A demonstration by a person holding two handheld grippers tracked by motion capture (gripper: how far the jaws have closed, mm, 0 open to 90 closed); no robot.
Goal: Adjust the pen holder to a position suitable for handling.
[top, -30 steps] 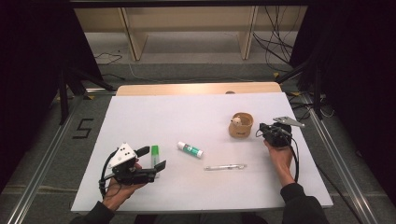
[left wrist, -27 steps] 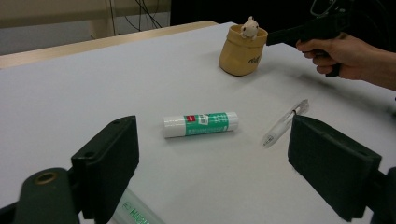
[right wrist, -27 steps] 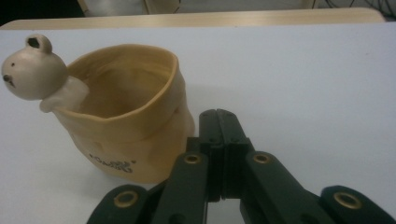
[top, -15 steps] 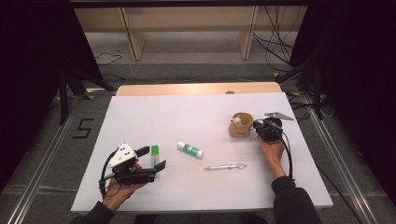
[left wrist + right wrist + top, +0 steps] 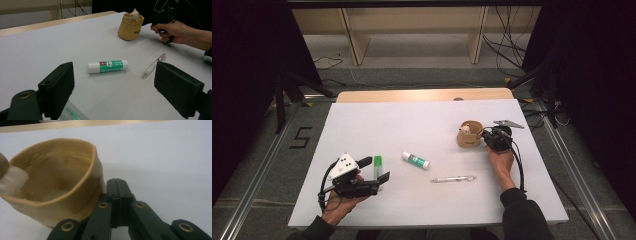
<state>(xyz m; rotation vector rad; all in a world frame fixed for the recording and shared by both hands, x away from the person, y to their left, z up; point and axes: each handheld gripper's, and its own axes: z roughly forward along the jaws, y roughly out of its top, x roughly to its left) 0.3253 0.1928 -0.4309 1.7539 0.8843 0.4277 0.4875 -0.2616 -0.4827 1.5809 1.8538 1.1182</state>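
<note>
the right claw (image 5: 488, 139) has its jaws pressed together on nothing, tips just beside the tan pouch (image 5: 469, 134) on the counter (image 5: 422, 120), the right hand (image 5: 501, 157) stretched forward behind it. the left claw (image 5: 377, 170) rests spread wide near the counter's front-left, a glue stick (image 5: 108, 66) ahead of it.

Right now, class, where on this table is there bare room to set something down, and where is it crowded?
Bare: the far half of the table, behind the glue stick, and its far left corner. Also the near edge in front of the pen. Crowded: around the tan cup at the right gripper, and by the left gripper with its green-capped tube.
</note>
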